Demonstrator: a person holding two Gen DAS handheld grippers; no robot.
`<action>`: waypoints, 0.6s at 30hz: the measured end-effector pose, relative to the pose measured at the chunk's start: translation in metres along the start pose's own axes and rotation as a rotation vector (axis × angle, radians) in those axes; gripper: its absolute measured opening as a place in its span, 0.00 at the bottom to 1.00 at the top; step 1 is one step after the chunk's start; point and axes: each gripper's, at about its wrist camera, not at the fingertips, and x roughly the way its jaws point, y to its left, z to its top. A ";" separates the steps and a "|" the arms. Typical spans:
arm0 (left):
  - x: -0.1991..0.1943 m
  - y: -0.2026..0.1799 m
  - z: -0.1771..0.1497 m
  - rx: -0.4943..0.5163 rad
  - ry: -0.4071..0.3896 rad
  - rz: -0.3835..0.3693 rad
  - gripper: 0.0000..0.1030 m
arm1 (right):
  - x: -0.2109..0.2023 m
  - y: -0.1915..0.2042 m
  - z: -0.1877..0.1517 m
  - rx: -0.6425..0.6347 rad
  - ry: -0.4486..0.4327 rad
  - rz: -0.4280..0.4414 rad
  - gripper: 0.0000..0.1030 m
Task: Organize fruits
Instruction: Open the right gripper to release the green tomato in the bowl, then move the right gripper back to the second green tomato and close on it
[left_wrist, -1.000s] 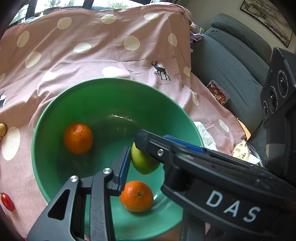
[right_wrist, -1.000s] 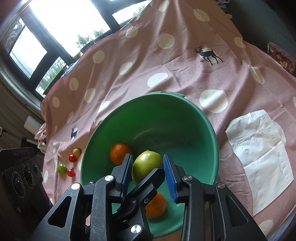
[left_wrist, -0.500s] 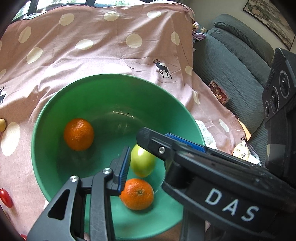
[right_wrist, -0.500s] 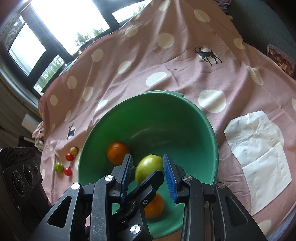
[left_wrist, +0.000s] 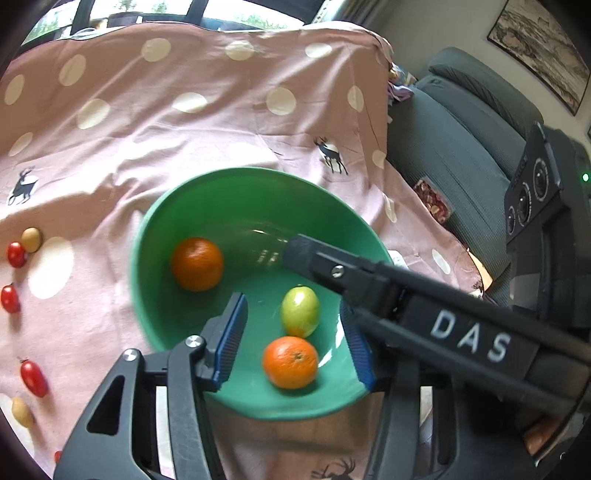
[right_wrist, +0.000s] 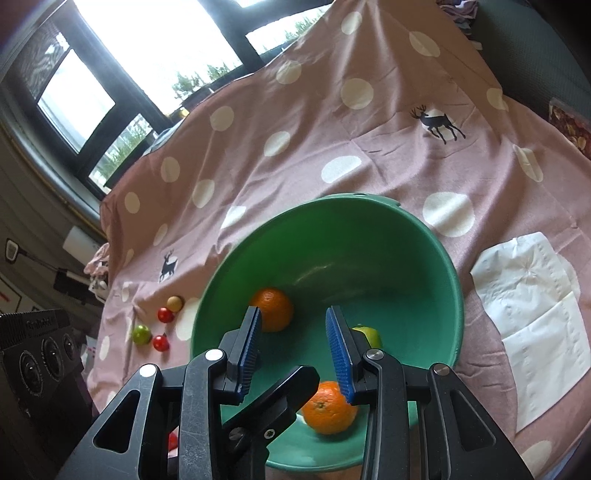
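Your right gripper (right_wrist: 293, 352) no longer holds the green fruit (left_wrist: 300, 311); its blue pads (right_wrist: 249, 350) now stand apart over the green bowl (left_wrist: 147, 280) with nothing between them. The green fruit now lies on the bowl floor, touching the near orange (left_wrist: 290, 362); the far orange (left_wrist: 197, 264) sits apart by the wall, as before. Your left gripper (left_wrist: 291, 338) has pulled back and opened wider, empty. Cherry tomatoes (left_wrist: 16, 254) lie on the dotted cloth (left_wrist: 221, 129) beside the bowl.
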 end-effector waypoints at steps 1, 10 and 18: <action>-0.006 0.004 -0.001 -0.009 -0.007 0.004 0.51 | 0.000 0.002 0.000 -0.001 -0.003 0.014 0.37; -0.080 0.059 -0.009 -0.085 -0.112 0.120 0.61 | 0.000 0.032 -0.004 -0.064 -0.013 0.121 0.48; -0.150 0.145 -0.019 -0.229 -0.197 0.259 0.64 | 0.011 0.068 -0.012 -0.127 -0.008 0.145 0.55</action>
